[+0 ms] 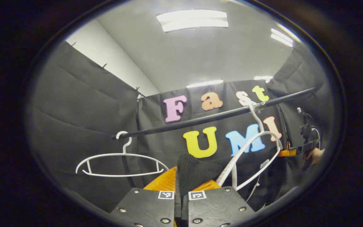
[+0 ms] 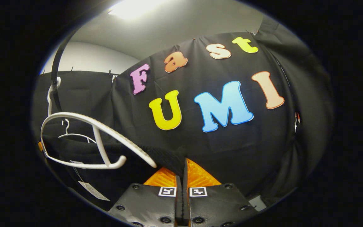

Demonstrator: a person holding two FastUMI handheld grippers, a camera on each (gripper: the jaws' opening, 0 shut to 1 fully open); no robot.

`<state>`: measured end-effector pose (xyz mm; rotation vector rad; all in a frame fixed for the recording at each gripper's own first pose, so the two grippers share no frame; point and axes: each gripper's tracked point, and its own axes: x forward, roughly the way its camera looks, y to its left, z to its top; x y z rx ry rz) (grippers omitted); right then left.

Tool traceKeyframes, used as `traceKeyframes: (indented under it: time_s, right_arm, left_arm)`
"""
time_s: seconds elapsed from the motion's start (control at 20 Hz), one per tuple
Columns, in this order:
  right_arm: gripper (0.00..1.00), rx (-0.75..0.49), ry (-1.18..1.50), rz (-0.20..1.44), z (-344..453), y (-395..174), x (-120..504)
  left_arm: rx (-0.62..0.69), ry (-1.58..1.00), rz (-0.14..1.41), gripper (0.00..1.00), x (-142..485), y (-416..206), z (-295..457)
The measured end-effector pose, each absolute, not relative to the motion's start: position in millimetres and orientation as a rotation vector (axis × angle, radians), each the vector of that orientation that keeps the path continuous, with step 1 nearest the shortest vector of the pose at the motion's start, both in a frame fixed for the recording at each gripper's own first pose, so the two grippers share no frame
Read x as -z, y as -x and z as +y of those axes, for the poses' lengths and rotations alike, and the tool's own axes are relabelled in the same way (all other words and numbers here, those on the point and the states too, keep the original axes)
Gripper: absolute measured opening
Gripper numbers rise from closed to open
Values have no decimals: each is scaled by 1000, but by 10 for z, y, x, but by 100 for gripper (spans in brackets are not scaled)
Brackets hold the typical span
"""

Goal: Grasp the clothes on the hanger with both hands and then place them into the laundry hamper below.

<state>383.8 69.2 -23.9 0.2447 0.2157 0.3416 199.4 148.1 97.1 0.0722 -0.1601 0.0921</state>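
In the left gripper view, an empty white hanger [image 1: 121, 164] hangs by its hook from the left end of a black rail [image 1: 213, 116] that runs up and to the right across the booth. Right of it, near the camera, the left gripper [image 1: 181, 183] has its two fingers drawn close together on a bunched fold of the dark garment [image 1: 197, 171], which stands up between them; both fingers press on the cloth. Just right of that fold, a second white hanger [image 1: 254, 157] is tilted steeply, its hook caught on the rail farther right, and the dark cloth drapes below its lower arm. At the far right edge a hand [image 1: 315, 156] holds the other gripper, too small to tell how its jaws stand.

In the right gripper view, the tilted hanger [image 2: 83, 142] lies at the left, its hook on the black rail [image 2: 55, 72] at the upper left, with the empty hanger [image 2: 74, 132] small behind it. The dark garment [image 2: 83, 154] stretches from under that hanger to the right, into the right gripper [image 2: 181, 179]. Its fingers are nearly closed, with only a thin slot between them, and the cloth's edge runs into that slot; a paper tag [image 2: 93, 190] dangles from the garment at the lower left.
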Motion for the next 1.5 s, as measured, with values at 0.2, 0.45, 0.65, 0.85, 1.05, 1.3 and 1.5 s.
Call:
traceKeyframes:
  time_s: [0.2,0.45,0.65,0.85,1.05,1.3,1.5]
  right_arm:
    - [1,-350,-222,279,686,-3513,595]
    - [1,-333,-167,338,668,-3278,942]
    - [1,-324,-163,361,664,-3037,1028]
    - [1,-341,-145,382,750,-2714,1108]
    - [1,-366,-128,400,917,-2398,1164]
    - [0,-415,-127,415,1196,-2016,1153]
    - [1,-458,-125,431,1443,-1687,1188]
  left_arm:
    - [-103,-73,-80,2,-549,-1885,1576]
    - [-95,-108,-8,1,-186,-1558,1527]
    - [-78,-98,24,1,15,-1533,1338]
    - [-49,-63,51,1,253,-1556,1112]
    - [6,-34,80,2,466,-1342,836]
    - [70,0,96,2,602,-1345,430]
    - [121,37,109,2,729,-1123,186]
